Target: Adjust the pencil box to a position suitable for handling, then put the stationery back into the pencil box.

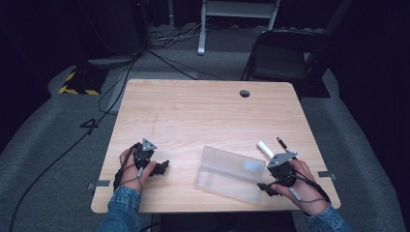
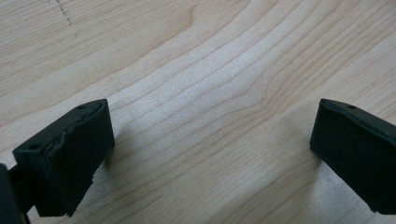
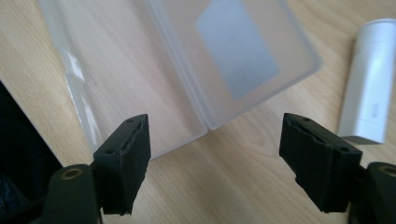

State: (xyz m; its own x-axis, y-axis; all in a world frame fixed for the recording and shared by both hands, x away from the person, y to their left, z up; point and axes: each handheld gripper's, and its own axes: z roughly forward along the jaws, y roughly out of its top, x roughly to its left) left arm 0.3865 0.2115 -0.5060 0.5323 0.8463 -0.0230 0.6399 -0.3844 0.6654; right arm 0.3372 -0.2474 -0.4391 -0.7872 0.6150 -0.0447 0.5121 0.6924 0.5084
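**Item: clear plastic case** (image 1: 231, 173). Lies opened flat on the table (image 1: 193, 116), near the front edge and right of centre. Two shallow halves are joined at a hinge; a pale rectangular label (image 3: 237, 49) is seen through one half. In the right gripper view the nearest corner of the case (image 3: 177, 70) lies just ahead of the gap between the jaws.

**Item: white cylinder** (image 1: 265, 148). Lies on its side just beyond the case's far right corner, apart from it. In the right gripper view it (image 3: 371, 79) is seen beyond the right-hand finger.

**Item: dark pen-like stick** (image 1: 283, 143). Lies just beside the cylinder, farther right. Too small to identify.

**Item: right gripper** (image 1: 269, 187). Held at the case's right end. Its fingers (image 3: 126, 158) are spread wide, with nothing between them but bare table.

**Item: left gripper** (image 1: 162, 168). Rests well to the left of the case. Its fingers (image 2: 70, 154) are likewise spread wide and empty, over bare wood.

**Handling note.** The step in hand is judged to be an approach by the right gripper to the case or the cylinder. If the case is to be closed, the thin rim of one half should be taken squarely rather than at a corner, since the smooth plastic is likely to slip or skid. It is advised that the other half be steadied with the left gripper. If the cylinder is meant, it should be gripped across its middle, as it may roll.
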